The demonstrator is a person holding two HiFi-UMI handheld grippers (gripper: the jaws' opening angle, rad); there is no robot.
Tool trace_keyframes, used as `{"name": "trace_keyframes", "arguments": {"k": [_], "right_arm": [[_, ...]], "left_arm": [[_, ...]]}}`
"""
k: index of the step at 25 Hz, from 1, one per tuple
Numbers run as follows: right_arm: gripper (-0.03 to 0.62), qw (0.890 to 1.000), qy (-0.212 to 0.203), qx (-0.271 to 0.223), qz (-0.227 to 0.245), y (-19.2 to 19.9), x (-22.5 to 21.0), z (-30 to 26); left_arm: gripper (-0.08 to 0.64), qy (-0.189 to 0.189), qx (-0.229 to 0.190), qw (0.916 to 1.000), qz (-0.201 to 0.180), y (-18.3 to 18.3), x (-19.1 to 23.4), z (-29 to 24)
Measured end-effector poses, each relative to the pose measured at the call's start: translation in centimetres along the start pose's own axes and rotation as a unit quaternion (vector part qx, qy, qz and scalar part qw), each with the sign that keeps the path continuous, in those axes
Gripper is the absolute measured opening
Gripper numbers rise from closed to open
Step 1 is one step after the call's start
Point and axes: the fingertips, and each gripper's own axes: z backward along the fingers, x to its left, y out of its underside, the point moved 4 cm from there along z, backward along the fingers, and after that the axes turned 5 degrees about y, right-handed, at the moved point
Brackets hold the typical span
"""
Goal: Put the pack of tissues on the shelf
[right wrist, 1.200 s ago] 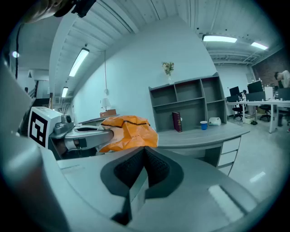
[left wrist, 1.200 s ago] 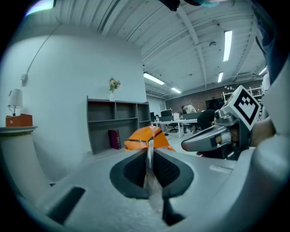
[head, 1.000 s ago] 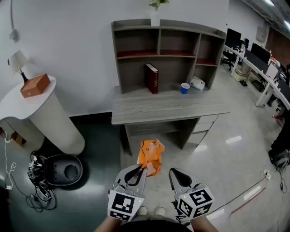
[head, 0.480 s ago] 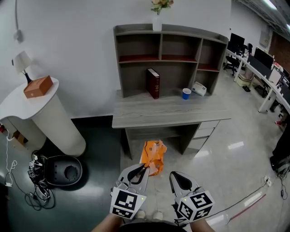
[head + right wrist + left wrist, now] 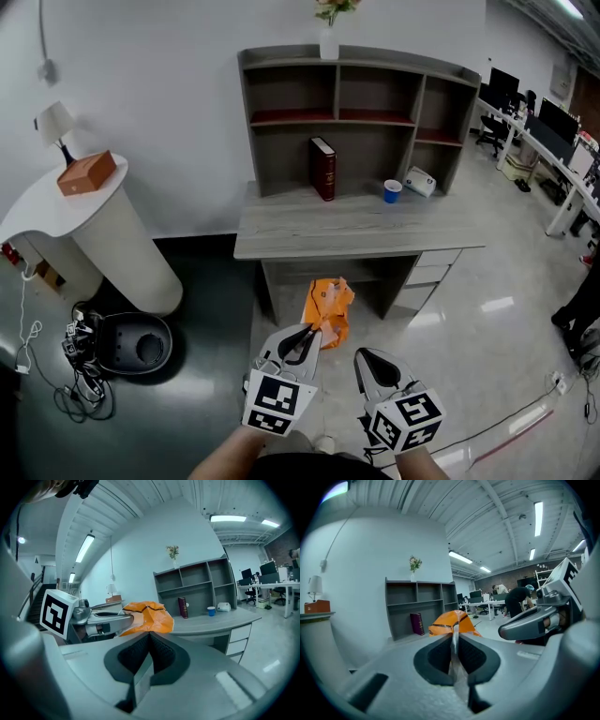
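An orange pack of tissues [image 5: 328, 310] hangs in the air in front of the grey desk [image 5: 356, 228], low before its knee space. My left gripper [image 5: 304, 339] is shut on a thin edge of the pack [image 5: 452, 622], which sticks out past the jaws. My right gripper [image 5: 371, 362] sits just right of it, shut with nothing in it; its own view shows the pack [image 5: 147, 617] ahead and to the left. The grey shelf unit [image 5: 356, 103] stands on the back of the desk, with mostly bare compartments.
On the desk under the shelf are a dark red book [image 5: 323, 169], a blue cup [image 5: 392, 190] and a small white box [image 5: 421, 181]. A vase [image 5: 328, 37] tops the shelf. A white round stand [image 5: 89, 225] with a brown box, and a black device [image 5: 131, 347] with cables, are at left.
Both grippers and the orange pack have shifted slightly forward and right, toward the desk. The grip on the pack is unchanged.
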Motion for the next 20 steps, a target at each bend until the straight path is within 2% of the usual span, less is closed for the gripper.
{"name": "trace_keyframes", "arguments": {"k": [13,20], "right_arm": [[-0.003,1.0,0.004,0.009,-0.005,0.3,-1.8,-0.2],[-0.003,1.0,0.025,0.013,-0.006,-0.1,-3.3,-2.0]], "left_arm": [[0.002,-0.002,0.004,1.0,-0.001,0.1,-0.8,-3.2],[0.002,0.02,0.007,0.9998,-0.003,0.3,0.2,-5.8]]}}
